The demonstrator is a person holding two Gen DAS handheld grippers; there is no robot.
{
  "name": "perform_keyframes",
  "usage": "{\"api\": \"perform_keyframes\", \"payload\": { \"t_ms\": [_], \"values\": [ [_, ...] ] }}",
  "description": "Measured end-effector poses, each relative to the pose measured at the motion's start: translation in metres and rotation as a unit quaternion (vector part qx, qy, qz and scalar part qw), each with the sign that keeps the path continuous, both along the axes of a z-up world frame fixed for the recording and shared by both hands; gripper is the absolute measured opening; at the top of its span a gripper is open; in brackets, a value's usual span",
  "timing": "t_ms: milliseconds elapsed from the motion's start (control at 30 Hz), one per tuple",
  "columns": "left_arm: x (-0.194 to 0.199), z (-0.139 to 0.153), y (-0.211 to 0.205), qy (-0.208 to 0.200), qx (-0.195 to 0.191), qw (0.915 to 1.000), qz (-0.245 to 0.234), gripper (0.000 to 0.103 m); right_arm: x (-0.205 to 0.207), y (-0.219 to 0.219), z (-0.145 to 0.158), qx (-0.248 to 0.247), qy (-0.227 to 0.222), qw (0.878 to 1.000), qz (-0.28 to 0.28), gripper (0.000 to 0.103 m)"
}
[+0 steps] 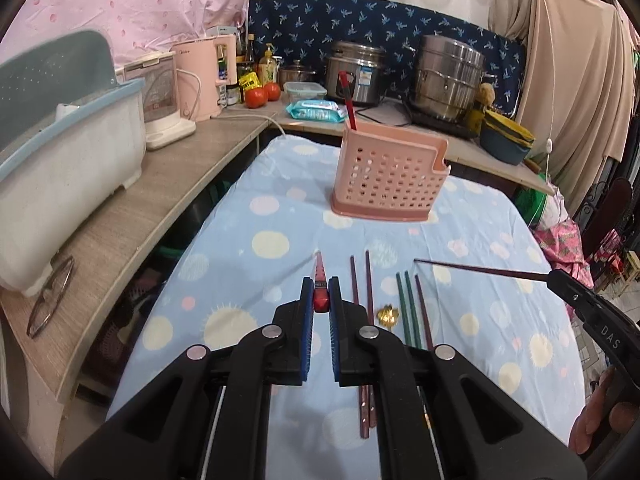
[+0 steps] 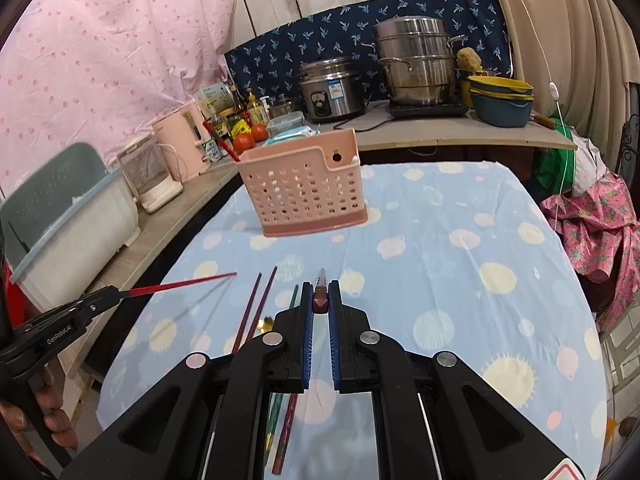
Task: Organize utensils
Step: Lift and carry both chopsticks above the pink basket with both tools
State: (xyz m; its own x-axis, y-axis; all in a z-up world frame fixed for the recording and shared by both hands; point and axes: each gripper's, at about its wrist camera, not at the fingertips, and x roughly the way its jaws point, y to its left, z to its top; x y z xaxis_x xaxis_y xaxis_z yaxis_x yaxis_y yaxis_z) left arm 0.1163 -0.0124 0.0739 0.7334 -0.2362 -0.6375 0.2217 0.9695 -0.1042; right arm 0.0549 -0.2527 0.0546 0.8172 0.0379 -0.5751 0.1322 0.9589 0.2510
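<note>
A pink perforated utensil holder point(image 1: 390, 178) stands on the blue dotted tablecloth, with one red chopstick point(image 1: 347, 100) upright in it; it also shows in the right wrist view point(image 2: 306, 190). My left gripper point(image 1: 321, 300) is shut on a red chopstick point(image 1: 320, 284), held above the cloth. My right gripper point(image 2: 320, 300) is shut on a dark brown chopstick point(image 2: 321, 294). Each gripper shows in the other's view, left point(image 2: 116, 294) and right point(image 1: 554, 278). Two brown chopsticks point(image 1: 360, 284), two green ones point(image 1: 406, 304), another brown one point(image 1: 422, 304) and a gold spoon point(image 1: 389, 315) lie on the cloth.
A wooden counter point(image 1: 160, 184) curves along the left and back with a white dish rack point(image 1: 60, 160), pink kettle point(image 1: 204, 80), tomatoes point(image 1: 262, 94), steel pots point(image 1: 448, 76) and bowls point(image 1: 506, 138). Glasses point(image 1: 50, 300) lie on the counter. The table's right edge point(image 1: 560, 272) drops off.
</note>
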Motion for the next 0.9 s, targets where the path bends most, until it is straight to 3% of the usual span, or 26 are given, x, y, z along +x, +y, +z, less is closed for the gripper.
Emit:
{"api": "perform_keyframes", "payload": {
  "t_ms": [667,900],
  "values": [
    [0.065,0.071,-0.010,-0.066,-0.017,0.9976,-0.003,0.007,0.054,-0.016,0.065,-0.023,-0.054,0.998,0.007,0.007],
    [0.080,0.109,-0.025,-0.105,-0.026,0.9939,-0.017,0.007,0.075,-0.025,0.088,-0.018,-0.075,0.997,0.005,0.007]
  ]
}}
